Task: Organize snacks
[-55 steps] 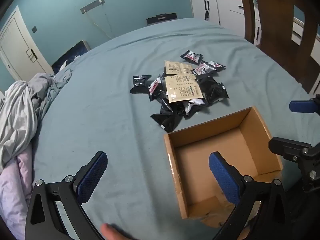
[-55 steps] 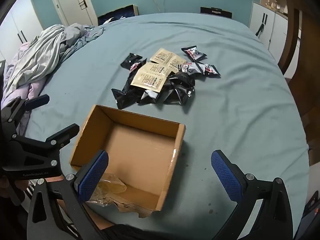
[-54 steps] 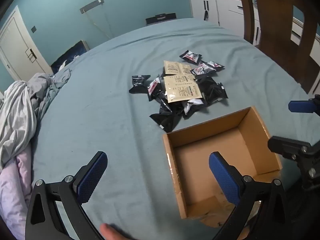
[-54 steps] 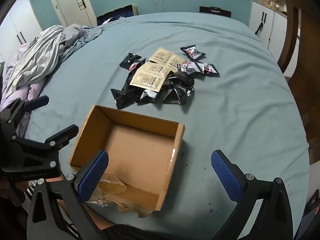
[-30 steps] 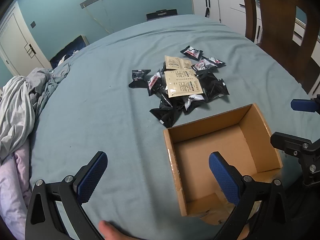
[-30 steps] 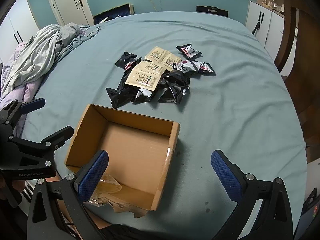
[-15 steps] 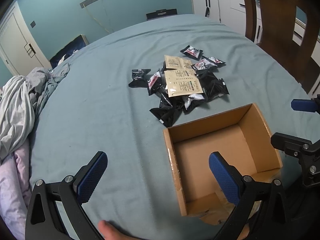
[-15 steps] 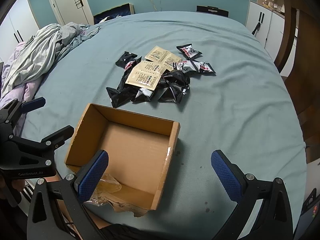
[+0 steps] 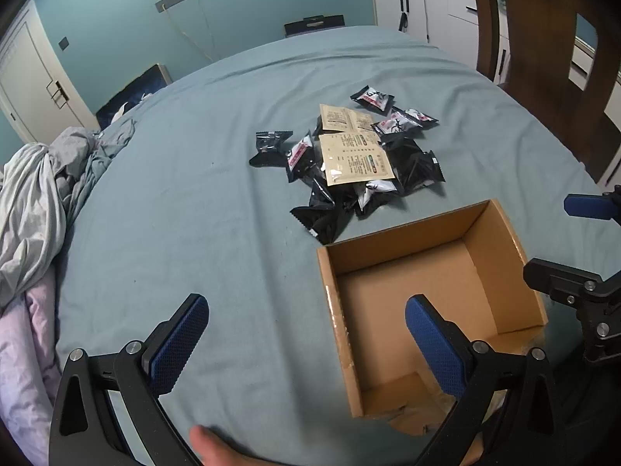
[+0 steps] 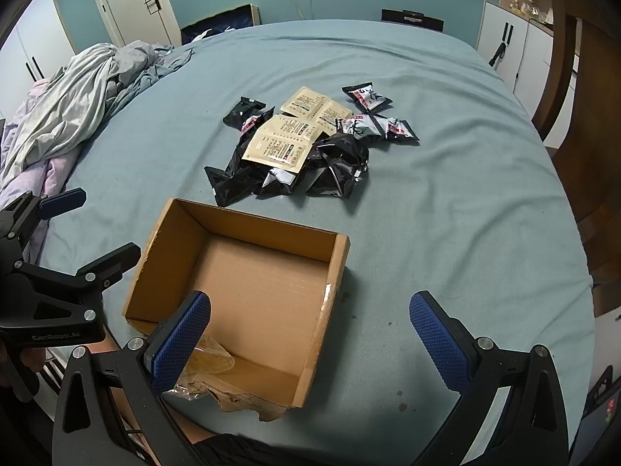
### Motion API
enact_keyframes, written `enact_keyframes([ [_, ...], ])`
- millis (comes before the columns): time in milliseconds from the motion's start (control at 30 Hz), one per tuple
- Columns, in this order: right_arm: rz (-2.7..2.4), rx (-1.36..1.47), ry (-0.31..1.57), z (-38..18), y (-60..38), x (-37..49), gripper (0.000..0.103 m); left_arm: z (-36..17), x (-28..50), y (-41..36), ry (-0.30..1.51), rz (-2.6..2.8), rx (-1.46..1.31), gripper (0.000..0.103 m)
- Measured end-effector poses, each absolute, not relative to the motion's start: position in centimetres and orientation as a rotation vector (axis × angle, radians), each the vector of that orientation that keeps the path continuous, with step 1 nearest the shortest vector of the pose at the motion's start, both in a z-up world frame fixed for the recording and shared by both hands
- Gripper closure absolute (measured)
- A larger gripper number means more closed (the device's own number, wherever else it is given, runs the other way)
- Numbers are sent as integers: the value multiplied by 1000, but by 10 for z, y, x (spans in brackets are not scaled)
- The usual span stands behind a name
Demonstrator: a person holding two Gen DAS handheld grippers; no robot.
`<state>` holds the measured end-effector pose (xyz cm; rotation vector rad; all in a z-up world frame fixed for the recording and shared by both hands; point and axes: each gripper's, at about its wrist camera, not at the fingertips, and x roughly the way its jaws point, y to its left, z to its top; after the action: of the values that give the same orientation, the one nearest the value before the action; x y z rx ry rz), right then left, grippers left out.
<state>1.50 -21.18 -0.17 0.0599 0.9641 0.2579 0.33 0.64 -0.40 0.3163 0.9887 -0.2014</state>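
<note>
Nothing moved, snack pile [image 9: 351,159] beside box [image 9: 500,225]

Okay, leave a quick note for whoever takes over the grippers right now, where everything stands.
Left gripper: open, holding nothing, hovering near the box's left wall.
Right gripper: open, holding nothing, over the box's right wall.
Cardboard box: on the bed, no snacks inside.
Snack packets: all piled just beyond the box, two tan sachets on top.
Done: nothing packed. Left: move every packet into the box.
</note>
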Motion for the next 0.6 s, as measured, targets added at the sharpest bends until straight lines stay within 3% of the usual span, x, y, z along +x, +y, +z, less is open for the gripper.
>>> enact_keyframes([
  [600, 235, 72, 994, -8, -213, 33, 0, -1, 3, 6, 983, -190, 310, 0],
])
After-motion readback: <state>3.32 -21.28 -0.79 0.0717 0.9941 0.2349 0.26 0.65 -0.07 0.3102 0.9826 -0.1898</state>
